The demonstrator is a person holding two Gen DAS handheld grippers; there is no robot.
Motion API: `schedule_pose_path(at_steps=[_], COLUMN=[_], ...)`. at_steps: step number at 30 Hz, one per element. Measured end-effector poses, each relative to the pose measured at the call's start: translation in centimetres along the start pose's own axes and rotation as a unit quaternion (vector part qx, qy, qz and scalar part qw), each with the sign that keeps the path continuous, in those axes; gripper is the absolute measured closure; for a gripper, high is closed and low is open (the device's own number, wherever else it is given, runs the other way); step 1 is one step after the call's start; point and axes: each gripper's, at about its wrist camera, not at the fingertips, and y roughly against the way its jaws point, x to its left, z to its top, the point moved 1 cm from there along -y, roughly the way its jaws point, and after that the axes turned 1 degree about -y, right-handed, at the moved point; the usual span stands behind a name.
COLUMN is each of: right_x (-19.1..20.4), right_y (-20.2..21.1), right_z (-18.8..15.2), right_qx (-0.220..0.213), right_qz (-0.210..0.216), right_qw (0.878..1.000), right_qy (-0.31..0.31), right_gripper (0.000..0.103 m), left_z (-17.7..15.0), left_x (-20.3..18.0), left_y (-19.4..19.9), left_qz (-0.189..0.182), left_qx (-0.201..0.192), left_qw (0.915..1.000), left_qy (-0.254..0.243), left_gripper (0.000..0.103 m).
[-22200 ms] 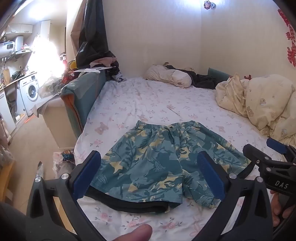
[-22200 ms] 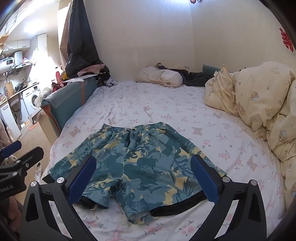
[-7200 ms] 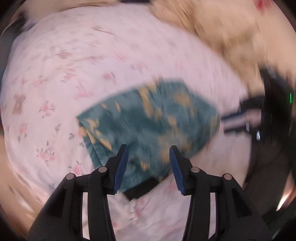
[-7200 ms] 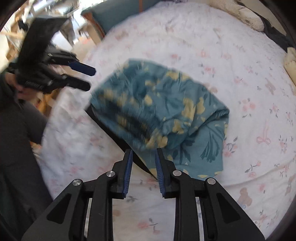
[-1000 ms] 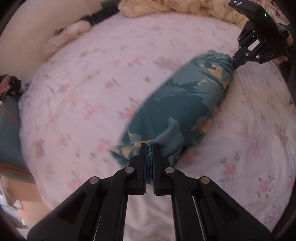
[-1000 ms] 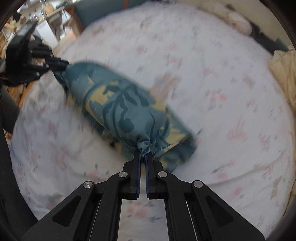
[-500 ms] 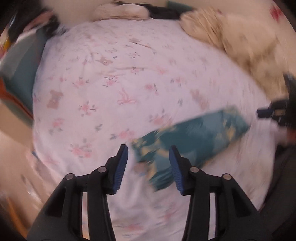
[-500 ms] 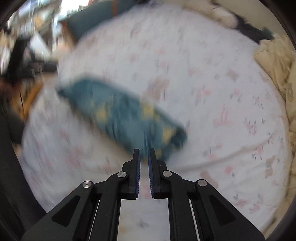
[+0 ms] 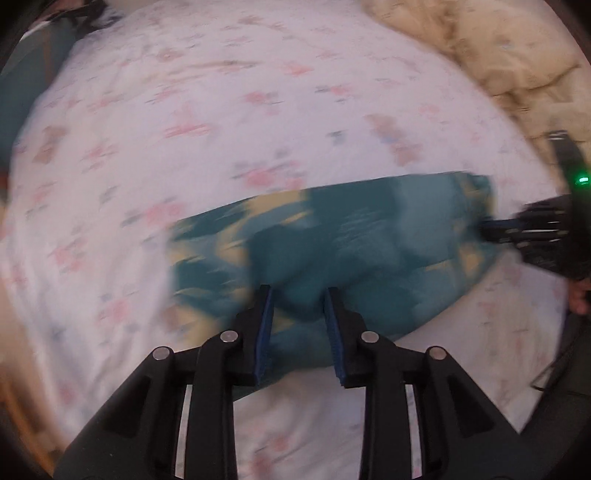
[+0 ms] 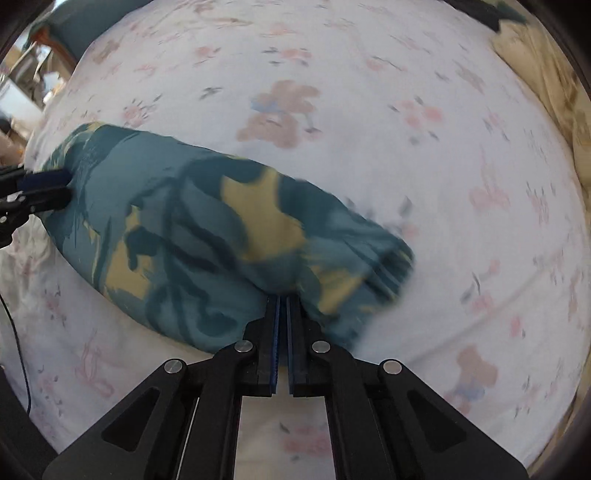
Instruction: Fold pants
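Observation:
The teal and yellow patterned pants (image 9: 351,251) lie folded into a long narrow bundle on the flowered bed sheet (image 9: 221,110). My left gripper (image 9: 298,291) is open, its fingers straddling the near edge of the bundle. My right gripper (image 10: 281,297) is shut on the pants (image 10: 207,229) at one end of the bundle. The right gripper also shows in the left wrist view (image 9: 495,229), touching the bundle's right end. The left gripper shows in the right wrist view (image 10: 48,190) at the bundle's far left end. Both views are motion-blurred.
A cream quilt (image 9: 498,59) is heaped at the bed's far right. A teal headboard or chair (image 10: 88,18) stands past the bed's far left edge. The bed edge runs close below both grippers.
Both grippers have come back down onto the folded bundle. The right one has closed on its end; the left one stays open over the near edge.

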Motion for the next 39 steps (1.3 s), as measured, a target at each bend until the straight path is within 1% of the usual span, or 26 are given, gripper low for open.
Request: schedule_pose_path(at_steps=[2, 4, 6, 7, 9, 10, 12, 14, 16, 18, 19, 20, 21, 22, 25, 28, 29, 30, 31, 32, 33, 34, 35, 36, 38, 39], right_x=[-0.6, -1.3, -2.1, -2.6, -3.2, -3.5, -3.5, -2.6, -1.2, 0.4, 1.4, 2.0, 2.4, 2.6, 2.7, 1.5, 0.4, -1.0, -2.0, -4.0, -4.9, -6.4, -7.0, -7.5, -7.5, -6.9], right_y=[-0.1, 0.0, 1.4, 2.8, 5.3, 7.0, 8.2, 7.6, 5.7, 3.6, 2.3, 1.0, 0.0, -0.4, 0.0, 1.7, 2.9, 4.0, 4.5, 5.0, 5.0, 4.8, 4.4, 3.5, 1.8, 0.6], right_z=[-0.2, -0.3, -0.1, 0.1, 0.5, 0.9, 1.5, 2.4, 2.7, 2.7, 2.8, 2.4, 1.9, 1.8, 2.0, 2.0, 2.0, 2.0, 1.9, 1.8, 1.9, 1.9, 1.7, 1.8, 2.1, 2.2], right_qx=[0.011, 0.022, 0.013, -0.006, -0.048, -0.086, -0.125, -0.137, -0.108, -0.069, -0.038, -0.017, -0.006, -0.006, -0.001, -0.018, -0.038, -0.06, -0.071, -0.085, -0.091, -0.099, -0.099, -0.087, -0.062, -0.045], right_qz=[-0.006, -0.001, -0.005, -0.009, 0.002, 0.018, 0.037, 0.077, 0.108, 0.125, 0.116, 0.087, 0.061, 0.054, 0.052, 0.083, 0.099, 0.114, 0.119, 0.134, 0.137, 0.14, 0.149, 0.164, 0.189, 0.2], right_qw=[1.0, 1.0, 0.999, 0.999, 0.997, 0.994, 0.988, 0.984, 0.985, 0.988, 0.991, 0.996, 0.998, 0.999, 0.998, 0.995, 0.992, 0.988, 0.984, 0.975, 0.97, 0.96, 0.955, 0.95, 0.945, 0.944], right_qy=[-0.005, -0.019, -0.032, -0.041, -0.055, -0.067, -0.079, -0.085, -0.081, -0.066, -0.047, -0.028, -0.01, -0.005, -0.019, -0.043, -0.062, -0.088, -0.11, -0.153, -0.177, -0.22, -0.238, -0.252, -0.26, -0.258], right_gripper=[0.103, 0.103, 0.103, 0.1, 0.099, 0.099, 0.099, 0.099, 0.099, 0.099, 0.099, 0.099, 0.1, 0.103, 0.103, 0.101, 0.1, 0.094, 0.085, 0.059, 0.042, 0.022, 0.021, 0.021, 0.021, 0.021], left_z=[-0.5, -0.9, -1.1, -1.1, -0.8, -0.5, 0.2, 0.6, 0.9, 0.9, 0.8, 0.4, 0.2, 0.1, 0.4, 0.8, 0.9, 1.0, 0.8, 0.6, 0.2, -0.2, -0.4, -0.5, -0.6, -0.5], left_x=[2.1, 5.0, 7.3, 8.2, 8.6, 8.3, 6.5, 3.9, 1.4, -0.8, -1.7, -2.8, -3.3, -3.6, -3.0, -1.0, 0.2, 1.1, 2.5, 3.7, 4.7, 5.6, 6.0, 6.4, 6.5, 6.1], left_y=[-0.4, -0.4, 0.8, 2.0, 3.8, 4.4, 4.9, 3.9, 2.2, 0.9, 0.1, -0.5, -0.8, -1.0, -0.9, 0.5, 1.6, 2.2, 3.0, 3.2, 3.1, 2.4, 1.7, 0.4, -1.4, -2.0], left_qz=[0.035, 0.036, 0.028, 0.038, 0.031, 0.023, -0.003, -0.042, -0.072, -0.081, -0.076, -0.05, -0.034, -0.031, -0.039, -0.059, -0.048, -0.039, -0.025, -0.009, 0.004, 0.004, -0.003, -0.025, -0.058, -0.058], left_qx=[0.013, 0.024, 0.007, -0.013, -0.057, -0.076, -0.104, -0.096, -0.076, -0.059, -0.047, -0.037, -0.036, -0.037, -0.025, -0.021, -0.038, -0.054, -0.075, -0.087, -0.092, -0.084, -0.071, -0.046, -0.02, -0.014], left_qw=[0.9989, 0.995, 0.9889, 0.9851, 0.9805, 0.9795, 0.9808, 0.9852, 0.9885, 0.9921, 0.9944, 0.9976, 0.9987, 0.9988, 0.9987, 0.9956, 0.9938, 0.9919, 0.9876, 0.9832, 0.9785, 0.9749, 0.9738, 0.9717, 0.9686, 0.9701], left_qy=[0.029, 0.09, 0.146, 0.167, 0.185, 0.185, 0.165, 0.136, 0.109, 0.076, 0.057, 0.029, 0.013, 0.006, 0.022, 0.07, 0.092, 0.108, 0.136, 0.16, 0.185, 0.206, 0.216, 0.23, 0.241, 0.235], left_gripper=[0.08, 0.081, 0.081, 0.082, 0.083, 0.083, 0.083, 0.083, 0.083, 0.083, 0.082, 0.079, 0.078, 0.078, 0.078, 0.078, 0.07, 0.06, 0.031, 0.005, 0.001, 0.001, 0.001, 0.001, 0.002, 0.002])
